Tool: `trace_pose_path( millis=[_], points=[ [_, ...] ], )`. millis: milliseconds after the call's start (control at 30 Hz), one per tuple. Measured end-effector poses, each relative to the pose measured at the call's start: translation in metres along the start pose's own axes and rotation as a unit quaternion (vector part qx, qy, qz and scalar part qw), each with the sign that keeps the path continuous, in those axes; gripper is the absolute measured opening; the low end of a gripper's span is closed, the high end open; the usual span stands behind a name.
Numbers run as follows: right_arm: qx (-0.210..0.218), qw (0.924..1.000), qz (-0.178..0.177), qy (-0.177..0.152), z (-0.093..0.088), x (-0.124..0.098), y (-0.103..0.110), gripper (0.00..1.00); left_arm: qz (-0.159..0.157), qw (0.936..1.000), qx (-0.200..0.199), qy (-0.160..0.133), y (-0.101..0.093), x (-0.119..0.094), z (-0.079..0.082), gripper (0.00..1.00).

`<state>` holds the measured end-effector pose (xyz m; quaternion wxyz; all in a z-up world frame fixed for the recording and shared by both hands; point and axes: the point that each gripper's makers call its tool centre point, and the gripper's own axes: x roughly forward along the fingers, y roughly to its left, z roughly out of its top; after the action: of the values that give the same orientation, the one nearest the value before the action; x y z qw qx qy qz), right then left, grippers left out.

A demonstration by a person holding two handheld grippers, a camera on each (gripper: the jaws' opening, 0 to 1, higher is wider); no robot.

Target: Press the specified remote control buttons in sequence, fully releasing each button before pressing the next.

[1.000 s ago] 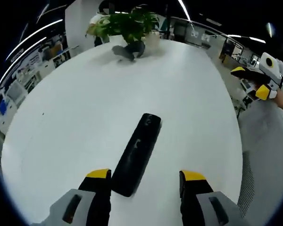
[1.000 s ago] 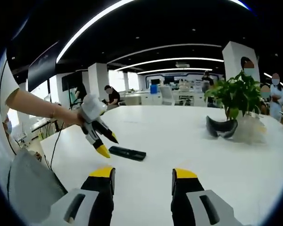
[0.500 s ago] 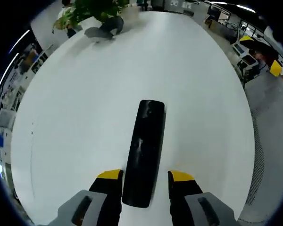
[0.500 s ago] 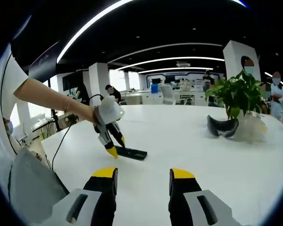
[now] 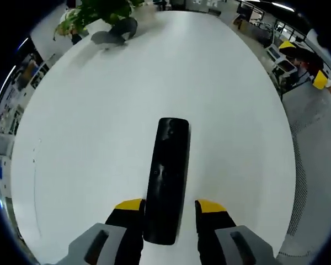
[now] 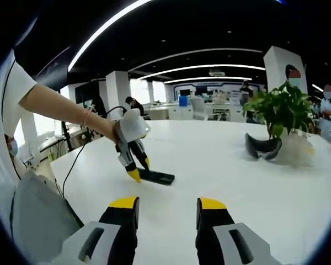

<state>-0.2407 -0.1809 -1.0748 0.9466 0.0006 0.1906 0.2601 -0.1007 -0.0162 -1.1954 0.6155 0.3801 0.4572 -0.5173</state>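
Left gripper view: the remote control (image 5: 167,179) lies lengthwise on the white table (image 5: 99,138), seen from above, its near end between the yellow tips of the left gripper (image 5: 170,206). The tips stand just beside its two long edges; whether they touch it cannot be told.
Right gripper view: the same remote (image 6: 156,176) appears from the side, flat and low on the table (image 6: 226,165), with the left gripper (image 6: 137,168) coming down on its near end from a person's hand (image 6: 109,127).
Remote's look: a long, slim black bar with rounded ends and a glossy top. Individual buttons are too small to make out.
Remote's place: on the table near the edge closest to the person, well apart from the potted plant (image 6: 279,110).
Left gripper state: jaws drawn in narrow around the remote's end, a grip not confirmed.
Right gripper (image 6: 167,203) state: jaws apart with nothing between them, held above bare table, away from the remote. In the left gripper view it shows at the right edge (image 5: 314,66).
Counts: one remote, two grippers, one potted plant, one dark curved object (image 6: 263,149) lying beside the plant.
Background: several people stand or sit far off in an open office under long ceiling lights.
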Motion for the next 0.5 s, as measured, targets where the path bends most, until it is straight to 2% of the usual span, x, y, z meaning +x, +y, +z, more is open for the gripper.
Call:
trace_pose_path(
  millis=[133, 233, 500],
  points=[
    [0.006, 1.0, 0.001, -0.007, 0.0025, -0.0007, 0.0001, 0.4, 0.001, 1.0, 0.001, 0.0, -0.0006, -0.0003, -0.0004, 0.35],
    [0.015, 0.9997, 0.006, -0.02, 0.0066, -0.0015, 0.002, 0.4, 0.007, 1.0, 0.003, -0.001, -0.0019, -0.0009, -0.0023, 0.24],
    [0.009, 0.9999, 0.001, -0.011, 0.0043, -0.0009, 0.001, 0.39, 0.015, 0.9996, -0.02, -0.016, -0.0062, 0.001, -0.0056, 0.23]
  ],
)
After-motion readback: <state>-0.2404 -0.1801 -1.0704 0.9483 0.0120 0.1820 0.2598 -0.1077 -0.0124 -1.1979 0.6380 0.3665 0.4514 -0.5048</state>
